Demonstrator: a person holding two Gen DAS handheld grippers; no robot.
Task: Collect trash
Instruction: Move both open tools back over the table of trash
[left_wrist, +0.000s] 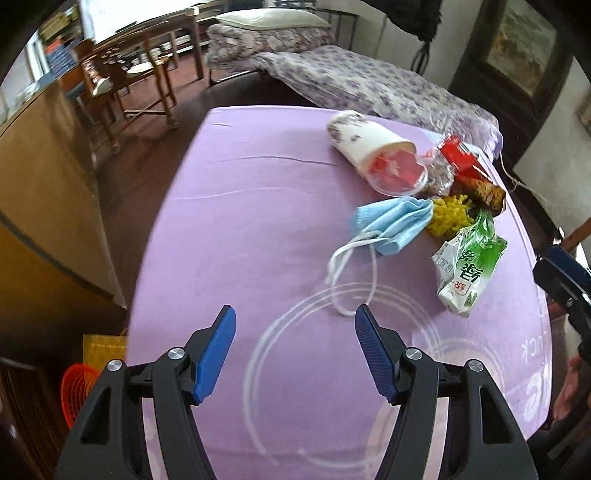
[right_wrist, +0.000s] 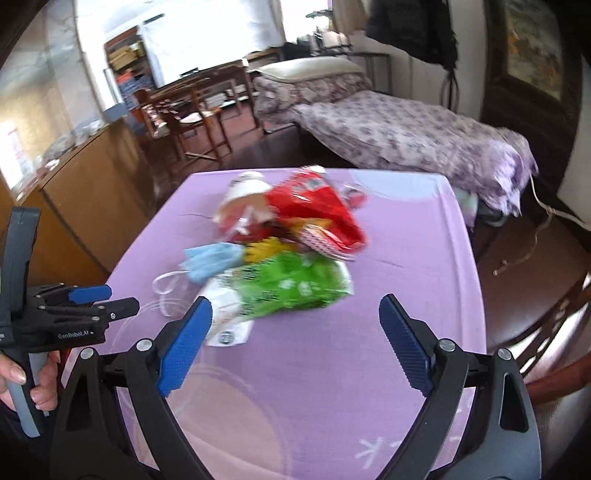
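A pile of trash lies on the purple-covered table (left_wrist: 240, 221): a tipped white paper cup (left_wrist: 365, 140), a blue face mask (left_wrist: 391, 225), a yellow clump (left_wrist: 450, 216), a green-and-white packet (left_wrist: 469, 269) and a red wrapper (left_wrist: 461, 155). My left gripper (left_wrist: 295, 310) is open over bare cloth, just short of the mask's white ear loops. My right gripper (right_wrist: 295, 301) is open and wide, with the near end of the green packet (right_wrist: 291, 280) just beyond its tips. Nothing is held. The right wrist view is blurred; it shows the mask (right_wrist: 214, 260), the red wrapper (right_wrist: 317, 210) and the left gripper (right_wrist: 122, 297).
A bed with a floral cover (left_wrist: 369, 81) stands behind the table. Wooden chairs (left_wrist: 122, 85) and a wooden cabinet (left_wrist: 44, 177) are at the left. An orange basket (left_wrist: 75, 391) and a yellow bag (left_wrist: 103, 350) sit on the floor by the table's near left corner. A wooden chair (right_wrist: 554, 332) is at the right.
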